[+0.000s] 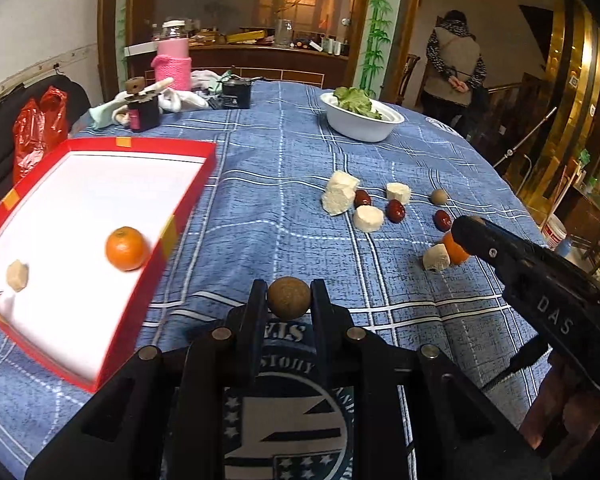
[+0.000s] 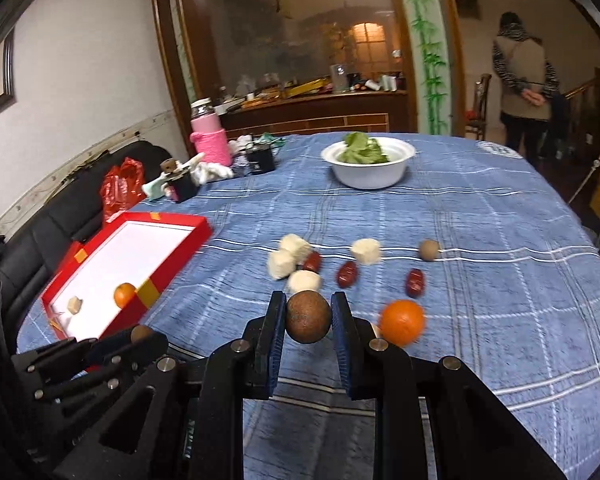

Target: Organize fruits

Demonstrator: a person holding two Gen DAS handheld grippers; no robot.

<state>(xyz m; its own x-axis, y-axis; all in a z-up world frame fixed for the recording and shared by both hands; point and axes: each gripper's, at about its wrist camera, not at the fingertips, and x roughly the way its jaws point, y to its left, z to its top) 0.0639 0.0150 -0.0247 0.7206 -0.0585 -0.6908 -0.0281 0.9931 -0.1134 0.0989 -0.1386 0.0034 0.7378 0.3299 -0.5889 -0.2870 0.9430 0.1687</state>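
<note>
the left gripper [image 1: 289, 300] is clamped on a small brown ball-shaped fruit [image 1: 289, 300], held above the table [image 1: 284, 168] just beside the red box [image 1: 188, 216] at the left edge. the right gripper [image 2: 307, 318] is clamped on a larger brown round fruit [image 2: 308, 319] over the middle of the table.

to do this well, carry each fruit clear over the red wall before lowering, and let go low on the white floor, away from the orange [image 1: 126, 249] and the pale chunk [image 1: 17, 276] already inside, so nothing rolls. take the box one gripper at a time. dates [image 2: 347, 274], white pieces [image 2: 366, 251] and a second orange [image 2: 402, 322] wait mid-table.
</note>
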